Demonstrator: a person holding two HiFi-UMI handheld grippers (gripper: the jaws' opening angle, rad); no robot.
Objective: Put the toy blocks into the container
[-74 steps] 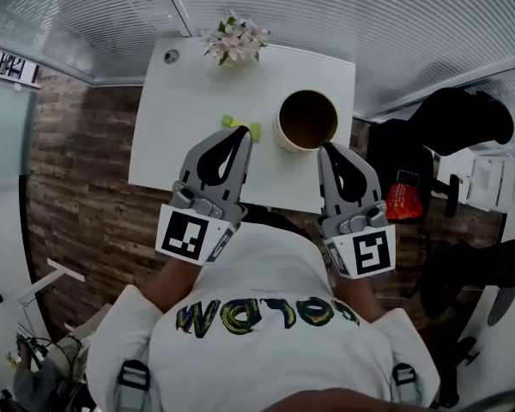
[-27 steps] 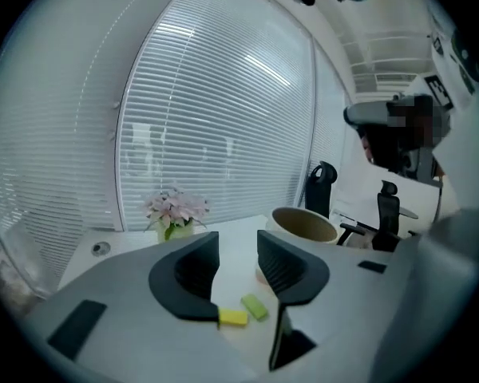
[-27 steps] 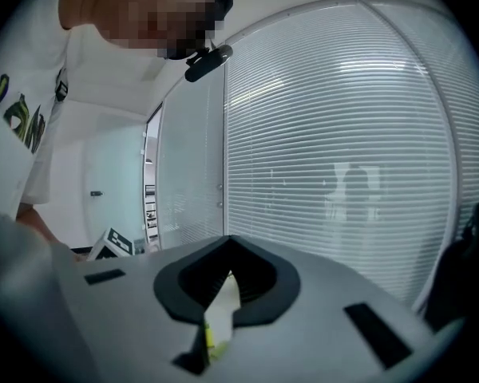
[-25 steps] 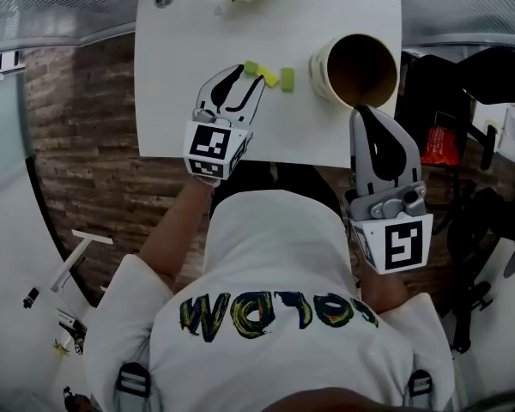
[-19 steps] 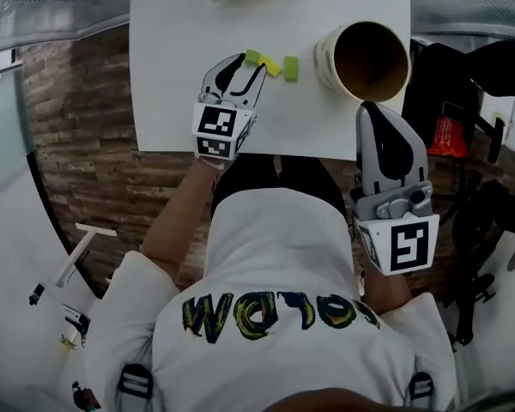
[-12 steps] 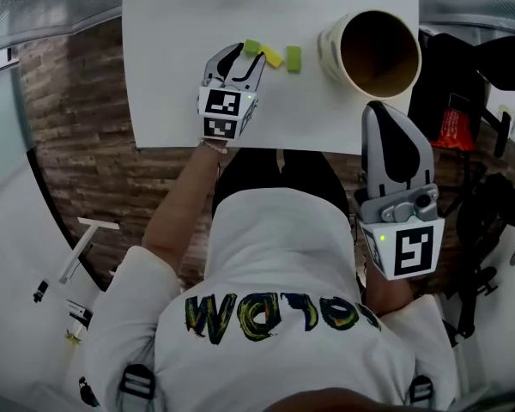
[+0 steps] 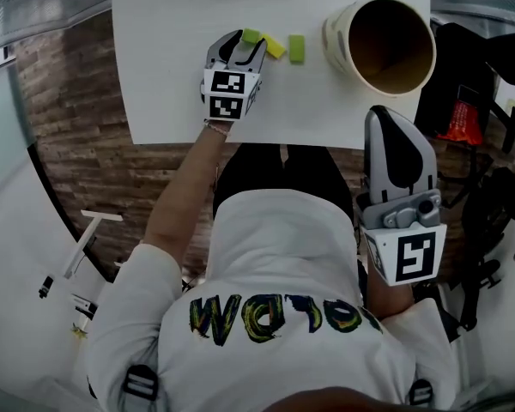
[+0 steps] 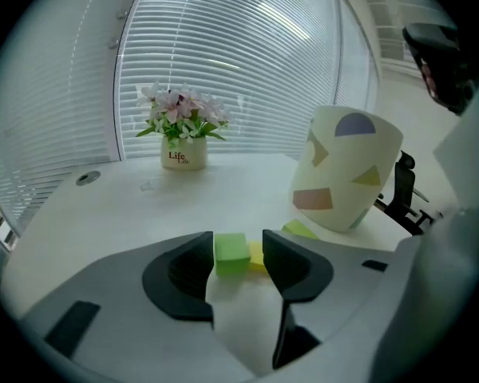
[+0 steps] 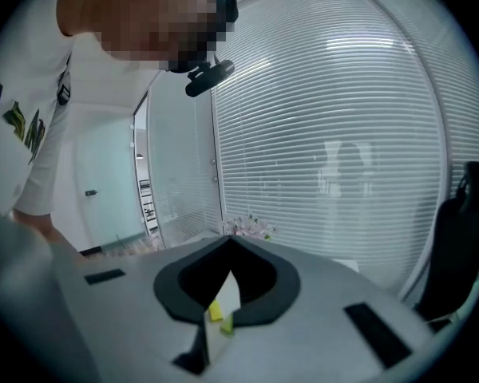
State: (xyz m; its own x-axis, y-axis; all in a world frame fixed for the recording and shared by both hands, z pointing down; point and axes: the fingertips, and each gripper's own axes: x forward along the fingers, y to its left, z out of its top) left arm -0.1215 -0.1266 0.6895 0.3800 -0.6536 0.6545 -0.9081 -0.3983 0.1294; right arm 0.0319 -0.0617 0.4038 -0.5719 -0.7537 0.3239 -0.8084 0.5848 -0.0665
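Three toy blocks lie on the white counter (image 7: 172, 101) in the head view, a green cube (image 7: 251, 35), a yellow block (image 7: 275, 47) and a flat green block (image 7: 296, 48), with the cream patterned paper container (image 7: 390, 33) to their right; the left gripper (image 7: 240, 45) straddles the cube and the right gripper (image 7: 384, 118) hovers near the container. Left gripper view: the jaws are opening, the cube against the left one with a gap to the right, so closing off-centre could shove it into the yellow block just behind or pinch both. Right gripper view: jaws pressed together on nothing
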